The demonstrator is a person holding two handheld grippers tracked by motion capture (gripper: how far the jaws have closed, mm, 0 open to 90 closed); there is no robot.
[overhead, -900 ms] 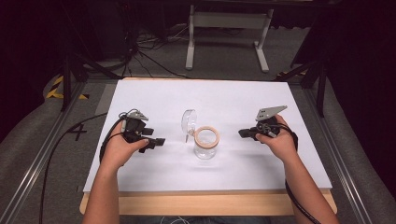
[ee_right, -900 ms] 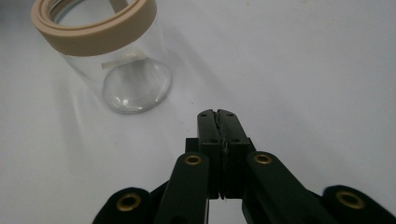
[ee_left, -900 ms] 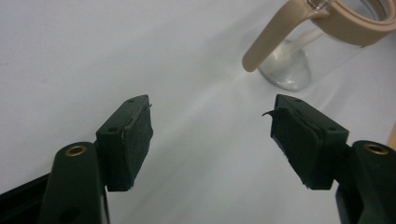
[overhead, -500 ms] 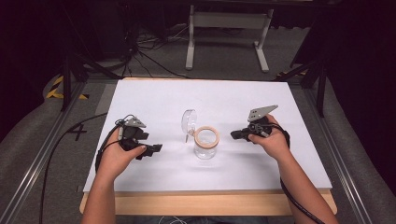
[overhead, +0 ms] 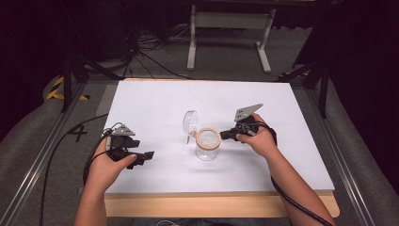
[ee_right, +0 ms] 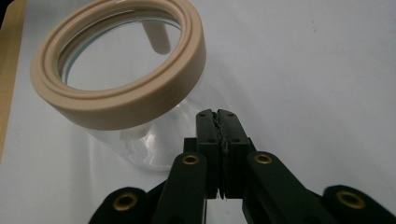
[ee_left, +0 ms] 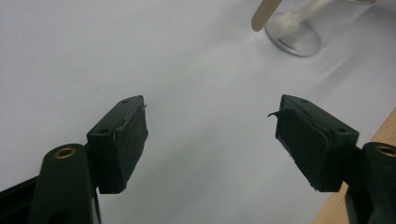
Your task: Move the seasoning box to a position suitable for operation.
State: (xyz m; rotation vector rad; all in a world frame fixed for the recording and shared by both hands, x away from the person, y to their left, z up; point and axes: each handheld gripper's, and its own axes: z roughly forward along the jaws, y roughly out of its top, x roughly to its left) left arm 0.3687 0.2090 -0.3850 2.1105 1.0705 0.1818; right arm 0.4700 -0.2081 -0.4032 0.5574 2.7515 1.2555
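Observation:
A clear glass jar (overhead: 207,145) with a beige ring (ee_right: 116,93) around its mouth stands mid-table. Just behind it at the left, a clear round piece (overhead: 189,122) stands on edge above a pale stick (ee_left: 264,14). My right gripper (overhead: 223,136) is shut and empty, its tips (ee_right: 217,114) close beside the jar's wall just below the ring. My left gripper (overhead: 148,155) is at the front left of the table, well apart from the jar. It is open (ee_left: 210,112), with bare white surface between its pads. A round glass base (ee_left: 293,36) shows at the top of the left gripper view.
The white table top (overhead: 282,108) has a wooden front edge (overhead: 221,205). Metal rails run along both sides, and a black cable (overhead: 56,150) trails off the left edge. A grey stand (overhead: 226,28) is on the floor behind the table.
My right gripper has moved left, up to the jar. My left gripper has drawn back toward the front edge and slightly left. The jar has not moved.

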